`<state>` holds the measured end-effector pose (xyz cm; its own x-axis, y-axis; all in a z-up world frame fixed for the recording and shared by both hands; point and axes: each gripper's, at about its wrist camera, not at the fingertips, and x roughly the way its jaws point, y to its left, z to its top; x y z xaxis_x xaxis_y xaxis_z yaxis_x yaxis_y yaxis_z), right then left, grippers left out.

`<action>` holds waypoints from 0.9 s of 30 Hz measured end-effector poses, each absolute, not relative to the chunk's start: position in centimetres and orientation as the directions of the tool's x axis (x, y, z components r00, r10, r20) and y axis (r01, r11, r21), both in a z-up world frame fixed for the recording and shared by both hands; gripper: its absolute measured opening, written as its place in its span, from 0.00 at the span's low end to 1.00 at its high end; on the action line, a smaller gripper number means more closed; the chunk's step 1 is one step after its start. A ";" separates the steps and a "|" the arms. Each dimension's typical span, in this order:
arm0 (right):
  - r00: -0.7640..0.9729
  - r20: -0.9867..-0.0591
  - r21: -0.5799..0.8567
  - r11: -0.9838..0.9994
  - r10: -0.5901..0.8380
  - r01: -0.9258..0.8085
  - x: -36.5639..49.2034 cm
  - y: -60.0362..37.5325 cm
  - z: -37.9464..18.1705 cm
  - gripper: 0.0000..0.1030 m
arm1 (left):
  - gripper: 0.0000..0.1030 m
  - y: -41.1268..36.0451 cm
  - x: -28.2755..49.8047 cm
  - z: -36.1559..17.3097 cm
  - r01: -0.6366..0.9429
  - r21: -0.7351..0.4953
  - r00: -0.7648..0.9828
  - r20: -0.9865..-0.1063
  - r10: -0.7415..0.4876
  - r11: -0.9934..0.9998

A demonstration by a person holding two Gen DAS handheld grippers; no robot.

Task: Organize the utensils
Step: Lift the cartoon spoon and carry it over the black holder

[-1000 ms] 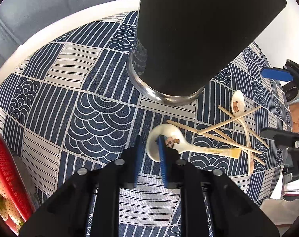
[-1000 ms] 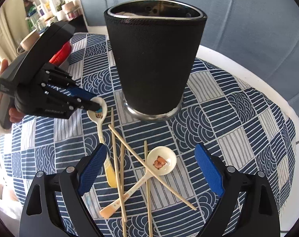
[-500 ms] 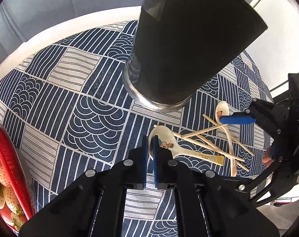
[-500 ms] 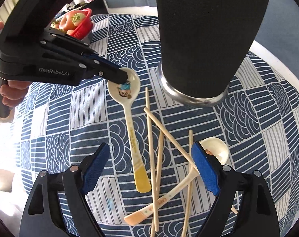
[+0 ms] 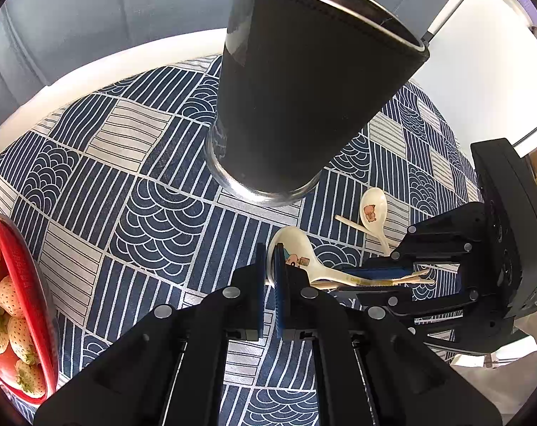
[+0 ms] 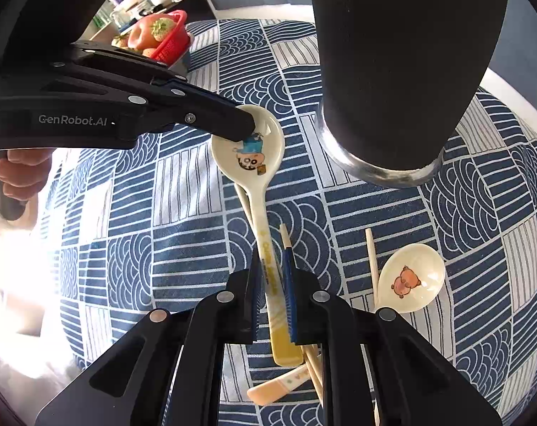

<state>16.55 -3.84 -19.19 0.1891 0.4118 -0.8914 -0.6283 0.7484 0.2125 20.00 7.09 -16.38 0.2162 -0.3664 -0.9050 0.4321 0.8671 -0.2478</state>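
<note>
A tall black utensil holder [image 5: 304, 106] with a steel base stands on the patterned cloth; it also shows in the right wrist view [image 6: 403, 71]. My left gripper [image 5: 270, 259] is shut on the bowl rim of a white cartoon spoon [image 5: 297, 252]. My right gripper [image 6: 274, 277] is shut on the yellow handle of that same spoon [image 6: 254, 156], with a chopstick [image 6: 286, 241] beside the handle. A second white spoon with a bear picture [image 6: 408, 280] lies to the right, also seen in the left wrist view [image 5: 373, 209]. Several chopsticks [image 6: 371, 262] lie around it.
A red basket [image 5: 23, 284] of strawberries and fruit stands at the left, seen far off in the right wrist view [image 6: 162, 39]. The blue-and-white cloth [image 5: 126, 195] covers a round white table [image 5: 91, 64]. A pink-handled utensil end [image 6: 279, 383] lies under my right gripper.
My left gripper closed on the spoon's bowl rim. My right gripper moved in and closed from wide open onto the same spoon's yellow handle.
</note>
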 end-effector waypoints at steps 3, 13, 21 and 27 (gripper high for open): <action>0.191 -0.880 0.231 0.744 0.434 -0.628 16.3 -3.9 -18.4 0.10 | 0.05 7.2 19.9 -15.4 0.429 -0.235 0.235 -0.903 -0.359 0.872; 0.230 -0.832 0.241 0.702 0.505 -0.670 15.6 -4.1 -14.4 0.10 | 0.05 7.9 18.8 -10.3 0.405 -0.152 0.333 -0.894 -0.300 0.902; 0.289 -0.785 0.193 0.659 0.548 -0.727 15.8 -3.4 -10.4 0.11 | 0.05 8.2 18.0 -5.4 0.372 -0.058 0.431 -0.873 -0.228 0.927; 0.348 -0.733 0.161 0.646 0.585 -0.746 16.4 -3.6 -7.3 0.11 | 0.05 7.7 17.8 -1.3 0.367 0.018 0.501 -0.846 -0.182 0.930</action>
